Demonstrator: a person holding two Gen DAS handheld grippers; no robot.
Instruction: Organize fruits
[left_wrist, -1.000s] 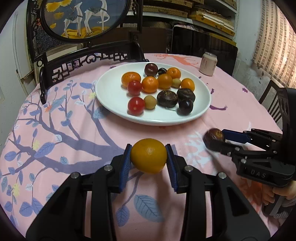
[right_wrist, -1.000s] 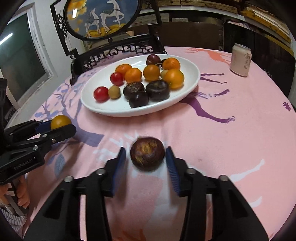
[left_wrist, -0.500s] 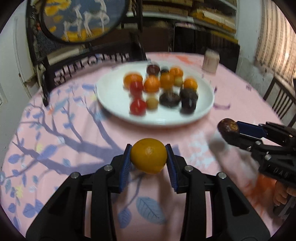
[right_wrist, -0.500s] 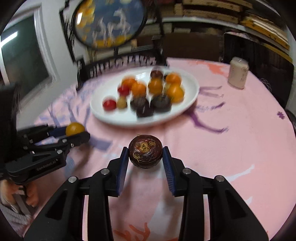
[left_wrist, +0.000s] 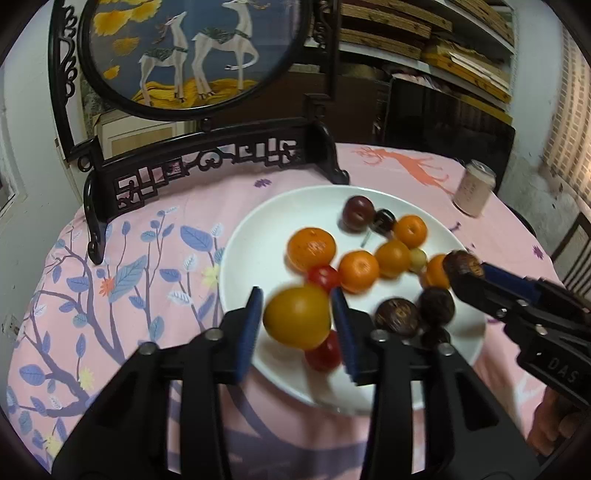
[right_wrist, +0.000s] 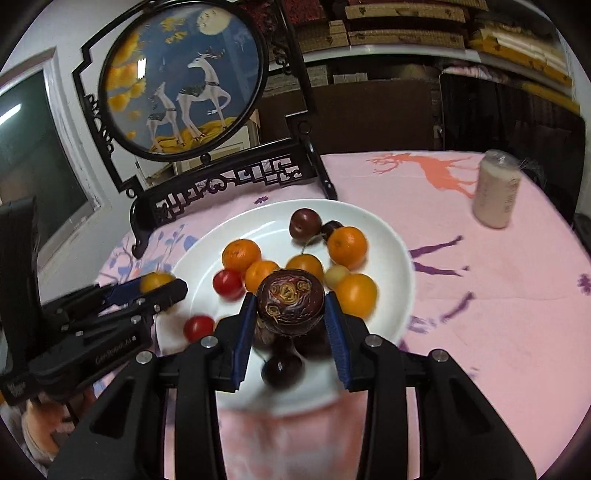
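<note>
A white plate (left_wrist: 258, 229) on the pink tablecloth holds several oranges, red tomatoes and dark fruits. My left gripper (left_wrist: 295, 297) hovers over the plate's near left part. Its jaws are opening, and the orange (left_wrist: 297, 317) between them is blurred, with a gap at each pad. My right gripper (right_wrist: 290, 295) hangs over the near side of the plate (right_wrist: 388, 236). Its jaws are starting to open, but the pads still touch the dark brown fruit (right_wrist: 291, 302). In the left wrist view, the right gripper (left_wrist: 469, 273) carries that dark fruit (left_wrist: 463, 266) at its tip.
A carved black stand (left_wrist: 207, 158) with a round deer picture rises just behind the plate. A pale can (right_wrist: 496, 188) stands at the far right of the table. Chairs and shelves lie beyond. A person's hand (left_wrist: 550, 424) holds the right gripper.
Both grippers moved forward from the tablecloth to above the plate with their fruits. The left jaws have widened, so the orange is loose. The right gripper's dark fruit stays between its pads.
</note>
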